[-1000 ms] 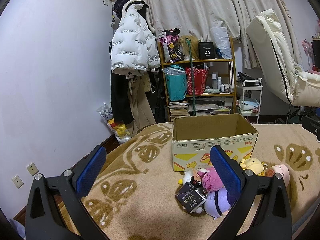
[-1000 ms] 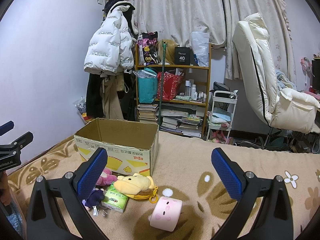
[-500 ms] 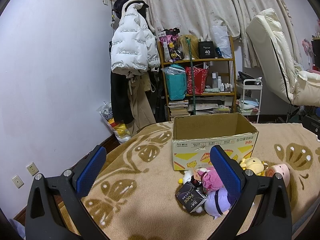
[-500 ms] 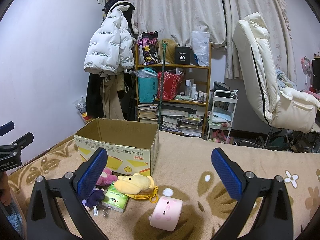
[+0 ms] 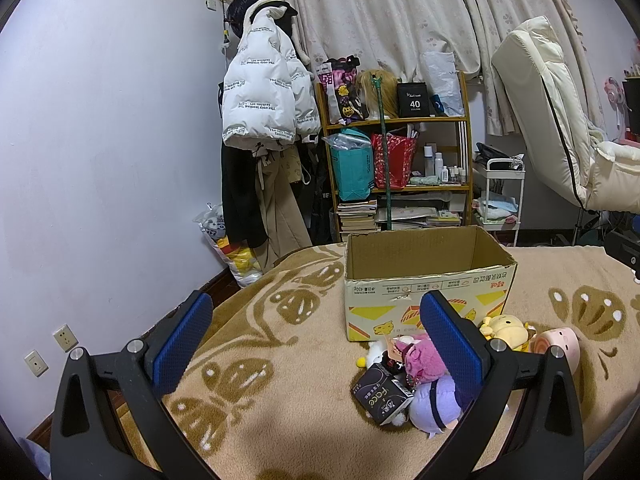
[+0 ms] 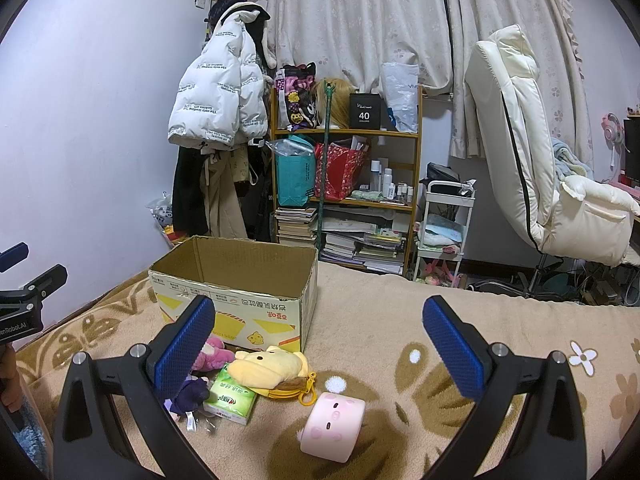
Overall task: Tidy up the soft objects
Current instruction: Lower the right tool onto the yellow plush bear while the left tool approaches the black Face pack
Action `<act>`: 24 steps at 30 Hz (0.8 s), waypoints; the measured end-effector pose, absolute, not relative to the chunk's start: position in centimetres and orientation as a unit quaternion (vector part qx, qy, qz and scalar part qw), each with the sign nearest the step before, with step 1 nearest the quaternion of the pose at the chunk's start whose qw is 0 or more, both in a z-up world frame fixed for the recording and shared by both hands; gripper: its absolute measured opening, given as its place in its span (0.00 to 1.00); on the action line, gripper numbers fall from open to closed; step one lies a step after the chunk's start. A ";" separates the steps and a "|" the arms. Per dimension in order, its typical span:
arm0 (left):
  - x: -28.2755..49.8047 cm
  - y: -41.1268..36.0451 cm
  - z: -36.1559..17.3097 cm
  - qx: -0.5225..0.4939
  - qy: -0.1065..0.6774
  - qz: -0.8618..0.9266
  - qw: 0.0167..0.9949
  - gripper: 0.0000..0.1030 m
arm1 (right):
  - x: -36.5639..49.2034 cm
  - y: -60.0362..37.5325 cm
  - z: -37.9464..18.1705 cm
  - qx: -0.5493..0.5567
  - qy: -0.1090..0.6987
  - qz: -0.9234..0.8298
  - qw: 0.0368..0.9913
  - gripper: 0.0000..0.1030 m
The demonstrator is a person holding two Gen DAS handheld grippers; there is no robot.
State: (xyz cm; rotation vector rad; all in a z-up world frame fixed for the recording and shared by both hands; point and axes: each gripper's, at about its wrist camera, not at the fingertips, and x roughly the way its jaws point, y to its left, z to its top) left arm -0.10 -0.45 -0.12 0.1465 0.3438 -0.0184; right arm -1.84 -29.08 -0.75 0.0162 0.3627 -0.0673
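An open cardboard box (image 5: 424,292) (image 6: 240,300) stands on a tan patterned blanket (image 5: 280,360). In front of it lie soft things: a pink plush (image 5: 420,360) (image 6: 212,356), a purple plush (image 5: 434,408) (image 6: 190,394), a yellow plush (image 5: 506,326) (image 6: 272,366), a pink pig-faced cushion (image 5: 560,346) (image 6: 334,426), a green tissue pack (image 6: 232,398) and a black "Face" pack (image 5: 380,394). My left gripper (image 5: 316,354) hovers open left of the pile. My right gripper (image 6: 320,354) hangs open above the yellow plush and cushion. Neither holds anything.
Behind the blanket stand a cluttered wooden shelf (image 5: 400,160) (image 6: 348,168), hanging coats (image 5: 260,96), a white trolley (image 6: 444,232) and a cream recliner chair (image 6: 540,160). The left gripper (image 6: 24,304) shows at the right wrist view's left edge.
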 end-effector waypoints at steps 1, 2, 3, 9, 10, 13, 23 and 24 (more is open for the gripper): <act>-0.1 -0.5 -0.1 0.073 0.171 -0.009 0.983 0.99 | -1.8 -29.1 -0.7 0.008 0.181 -0.033 0.983 1.00; -0.1 -0.5 -0.2 0.073 0.171 -0.009 0.982 0.99 | -1.8 -29.1 -0.8 0.008 0.181 -0.033 0.983 1.00; -0.1 -0.5 -0.2 0.074 0.173 -0.009 0.982 0.99 | -1.8 -29.1 -0.8 0.008 0.181 -0.033 0.983 1.00; 0.8 -1.0 -0.8 0.082 0.189 -0.011 0.979 0.99 | -1.2 -29.0 -1.6 0.011 0.200 -0.033 0.979 1.00; 1.2 -1.2 -1.0 0.084 0.194 -0.012 0.977 0.99 | -1.1 -29.1 -1.7 0.014 0.206 -0.034 0.978 1.00; 2.3 -1.8 -1.5 0.091 0.213 -0.020 0.973 0.99 | 0.1 -29.7 -2.2 0.027 0.231 -0.036 0.972 1.00; 5.3 -3.5 -3.9 0.105 0.268 -0.040 0.957 0.99 | 3.6 -30.9 -5.5 0.066 0.302 -0.032 0.951 1.00; 5.6 -3.5 -4.1 0.104 0.274 -0.042 0.955 0.99 | 4.0 -30.8 -5.7 0.065 0.305 -0.031 0.950 1.00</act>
